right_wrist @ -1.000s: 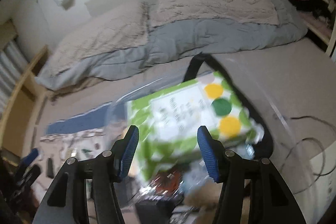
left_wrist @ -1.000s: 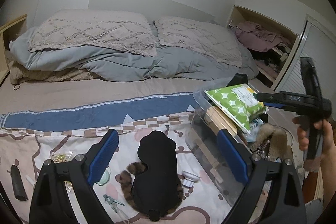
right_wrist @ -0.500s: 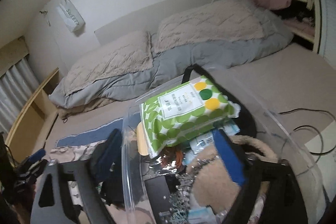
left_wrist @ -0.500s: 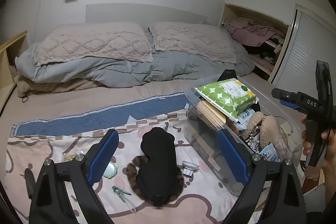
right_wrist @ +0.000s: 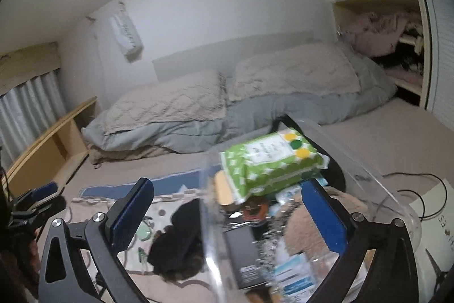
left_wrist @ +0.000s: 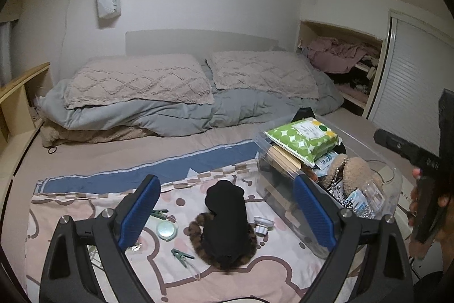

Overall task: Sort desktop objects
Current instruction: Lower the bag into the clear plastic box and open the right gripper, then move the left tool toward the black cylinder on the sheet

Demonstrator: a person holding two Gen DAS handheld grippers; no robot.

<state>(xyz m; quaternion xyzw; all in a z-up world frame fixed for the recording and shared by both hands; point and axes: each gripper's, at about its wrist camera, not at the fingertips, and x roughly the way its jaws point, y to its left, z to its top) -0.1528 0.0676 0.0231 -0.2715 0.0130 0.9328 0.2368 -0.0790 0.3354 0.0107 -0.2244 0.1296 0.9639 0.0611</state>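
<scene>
A clear plastic bin (left_wrist: 374, 161) on the bed holds a green dotted wipes pack (left_wrist: 303, 138), a fluffy tan item (left_wrist: 354, 169) and several small packets. The pack also shows in the right wrist view (right_wrist: 269, 163). A black sleep mask with brown fur trim (left_wrist: 225, 223) lies on the patterned cloth (left_wrist: 283, 274), with a round compact (left_wrist: 166, 230), a green clip (left_wrist: 181, 256) and a small white item (left_wrist: 262, 225) around it. My left gripper (left_wrist: 227, 213) is open and empty above the mask. My right gripper (right_wrist: 227, 216) is open and empty above the bin's left wall.
Two pillows (left_wrist: 136, 81) and a grey duvet (left_wrist: 176, 112) lie at the head of the bed. A wooden shelf (left_wrist: 17, 95) stands on the left. A closet with clothes (left_wrist: 340, 56) is at the back right. A cable (right_wrist: 420, 189) runs right of the bin.
Both grippers have drawn back and risen. The right gripper's jaws have opened wider and it has left the wipes pack lying on top of the bin's contents.
</scene>
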